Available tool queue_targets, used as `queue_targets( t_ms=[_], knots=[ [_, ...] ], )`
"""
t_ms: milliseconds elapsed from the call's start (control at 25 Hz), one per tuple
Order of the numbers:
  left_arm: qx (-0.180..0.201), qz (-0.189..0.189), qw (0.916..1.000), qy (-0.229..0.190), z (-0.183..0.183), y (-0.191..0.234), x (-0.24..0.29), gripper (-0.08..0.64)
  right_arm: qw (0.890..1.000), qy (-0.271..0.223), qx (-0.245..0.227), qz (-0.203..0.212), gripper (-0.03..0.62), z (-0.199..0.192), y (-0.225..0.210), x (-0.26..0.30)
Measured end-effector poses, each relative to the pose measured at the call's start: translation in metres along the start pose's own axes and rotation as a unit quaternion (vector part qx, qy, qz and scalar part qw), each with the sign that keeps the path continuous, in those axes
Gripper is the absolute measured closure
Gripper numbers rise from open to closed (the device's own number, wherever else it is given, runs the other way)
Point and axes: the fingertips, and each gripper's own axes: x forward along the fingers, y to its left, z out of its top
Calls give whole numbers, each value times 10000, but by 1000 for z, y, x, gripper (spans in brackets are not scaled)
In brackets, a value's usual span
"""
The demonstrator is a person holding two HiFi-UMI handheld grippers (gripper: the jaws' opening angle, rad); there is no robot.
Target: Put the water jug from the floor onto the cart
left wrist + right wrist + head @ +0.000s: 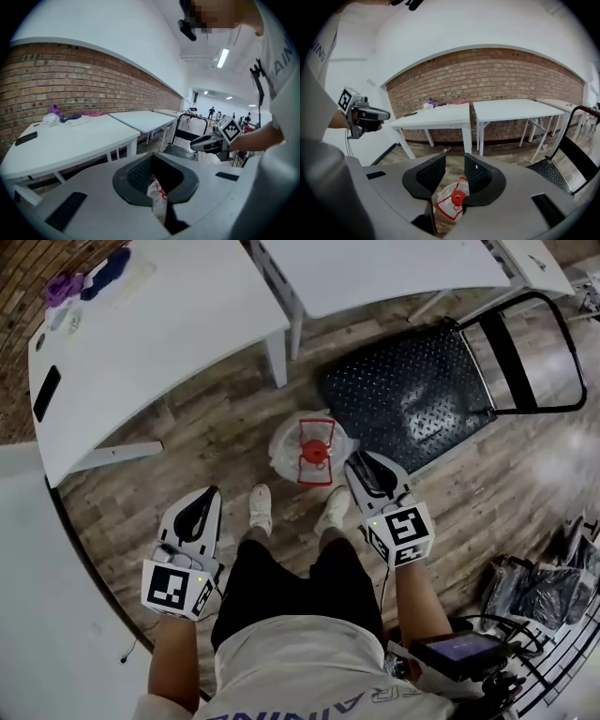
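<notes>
The water jug [315, 448], clear with a red cap and red handle, stands on the wooden floor just in front of the person's shoes. It also shows low between the jaws in the right gripper view [452, 206] and the left gripper view [157, 194]. The cart [403, 395], a black ribbed platform with a black handle bar [539, 352], lies right of the jug. My right gripper [357, 461] hangs beside the jug's right edge, open with a narrow gap and nothing in it [454, 159]. My left gripper [208, 495] is further left, its tips together [152, 158], empty.
Two white tables [150, 334] [375, 268] stand beyond the jug, one with a phone [45, 393] and cloths. Dark bags [544, 587] and a screen device [455, 652] sit at the lower right. A brick wall [487, 79] runs behind the tables.
</notes>
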Motion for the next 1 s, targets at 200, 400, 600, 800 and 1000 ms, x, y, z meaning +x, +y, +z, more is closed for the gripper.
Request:
queue_targets(
  t_ms=[200, 400, 600, 800, 1000],
  knots=[
    [-357, 163, 9986, 365, -48, -3, 8, 558, 9981, 447, -299, 310, 406, -51, 0, 66],
    [-477, 293, 9966, 600, -86, -3, 14, 558, 9937, 973, -447, 339, 323, -121, -3, 116],
    [-605, 420, 9943, 773, -118, -2, 12, 558, 9860, 1445, -653, 522, 264, -182, 1, 150],
    [-753, 582, 9902, 1024, -150, 0, -1, 558, 9795, 1722, -894, 545, 253, -226, 1, 177],
    [-861, 712, 9879, 1079, -162, 3, -5, 558, 9785, 1717, -1041, 478, 253, -244, -2, 197]
  ],
)
